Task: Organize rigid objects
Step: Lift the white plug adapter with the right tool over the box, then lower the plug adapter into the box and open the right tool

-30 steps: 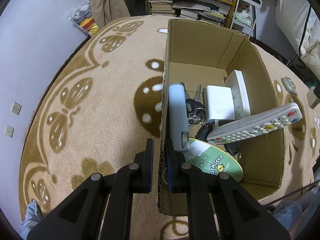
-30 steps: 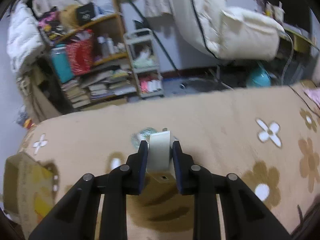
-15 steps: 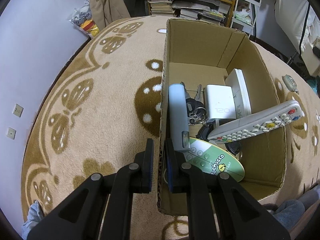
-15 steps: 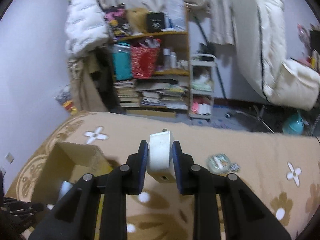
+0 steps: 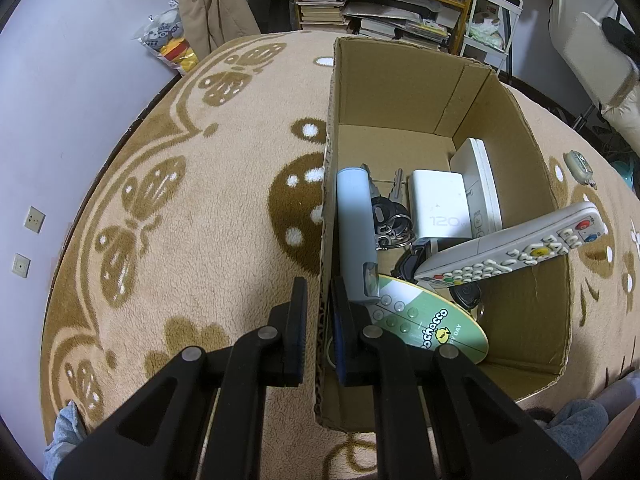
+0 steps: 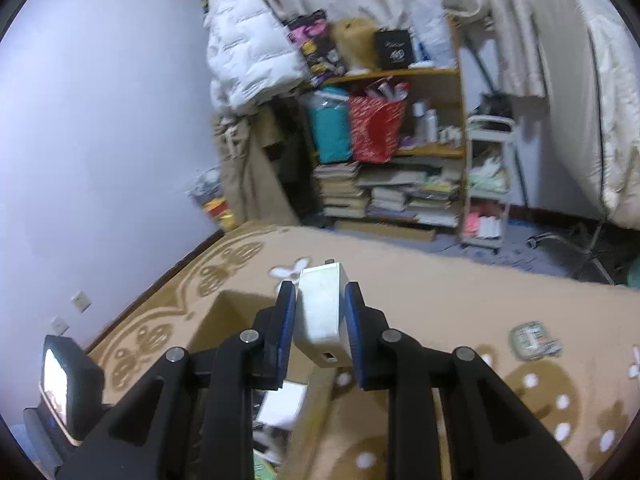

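My left gripper [image 5: 320, 298] is shut on the left wall of an open cardboard box [image 5: 327, 208] that stands on the carpet. Inside lie a grey-blue bar [image 5: 354, 232], keys [image 5: 390, 216], a white charger [image 5: 438, 208], a white flat device [image 5: 480, 180], a white remote [image 5: 516, 244] and a green oval remote [image 5: 432, 330]. My right gripper [image 6: 320, 300] is shut on a white charger block [image 6: 322, 312] and holds it in the air above the box's right wall [image 6: 310, 412]. That block also shows blurred at the left wrist view's top right [image 5: 596, 56].
A small round gadget [image 5: 578, 164] lies on the carpet to the right of the box; it shows in the right wrist view [image 6: 534, 340]. Bookshelves [image 6: 400, 184] and a white cart [image 6: 486, 184] stand beyond the carpet's far edge. The left gripper's screen [image 6: 60, 380] is at lower left.
My right gripper has swung left with the white charger block, from over the open carpet to above the box. My left gripper still holds the box wall.
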Tool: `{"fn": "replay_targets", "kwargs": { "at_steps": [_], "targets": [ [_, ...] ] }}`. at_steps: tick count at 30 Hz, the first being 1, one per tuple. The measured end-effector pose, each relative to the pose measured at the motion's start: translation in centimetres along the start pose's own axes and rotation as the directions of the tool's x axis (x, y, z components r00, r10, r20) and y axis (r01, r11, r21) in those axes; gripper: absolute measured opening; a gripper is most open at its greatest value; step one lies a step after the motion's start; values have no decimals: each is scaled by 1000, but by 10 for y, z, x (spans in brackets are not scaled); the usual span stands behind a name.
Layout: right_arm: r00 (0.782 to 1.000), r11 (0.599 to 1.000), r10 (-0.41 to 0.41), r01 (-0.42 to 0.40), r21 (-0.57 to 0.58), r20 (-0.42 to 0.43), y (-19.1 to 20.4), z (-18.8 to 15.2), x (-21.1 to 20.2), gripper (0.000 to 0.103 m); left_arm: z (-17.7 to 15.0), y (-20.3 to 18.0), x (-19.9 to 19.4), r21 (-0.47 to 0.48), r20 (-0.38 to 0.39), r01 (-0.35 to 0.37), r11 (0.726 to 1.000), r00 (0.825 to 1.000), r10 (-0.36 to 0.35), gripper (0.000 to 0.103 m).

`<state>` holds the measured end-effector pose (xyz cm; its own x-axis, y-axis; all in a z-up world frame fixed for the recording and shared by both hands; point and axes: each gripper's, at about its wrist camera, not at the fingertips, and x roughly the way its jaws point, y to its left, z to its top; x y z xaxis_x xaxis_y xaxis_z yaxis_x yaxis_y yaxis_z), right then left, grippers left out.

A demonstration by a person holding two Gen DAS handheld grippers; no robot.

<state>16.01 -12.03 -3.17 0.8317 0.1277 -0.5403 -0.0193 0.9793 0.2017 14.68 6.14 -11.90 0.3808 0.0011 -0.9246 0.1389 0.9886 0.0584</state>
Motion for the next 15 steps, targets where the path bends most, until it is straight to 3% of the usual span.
{"fn": "replay_targets", "kwargs": {
  "at_steps": [7, 15],
  "targets": [
    [993, 995, 91, -93, -31, -76, 24, -16, 18, 26, 0, 0, 0, 0, -1, 1, 1000, 1000, -1, 12],
    [975, 994, 105, -109, -9, -197, 30, -33, 45, 26, -1, 0, 2, -4, -3, 8, 1000, 1000, -8, 12]
  ]
}}
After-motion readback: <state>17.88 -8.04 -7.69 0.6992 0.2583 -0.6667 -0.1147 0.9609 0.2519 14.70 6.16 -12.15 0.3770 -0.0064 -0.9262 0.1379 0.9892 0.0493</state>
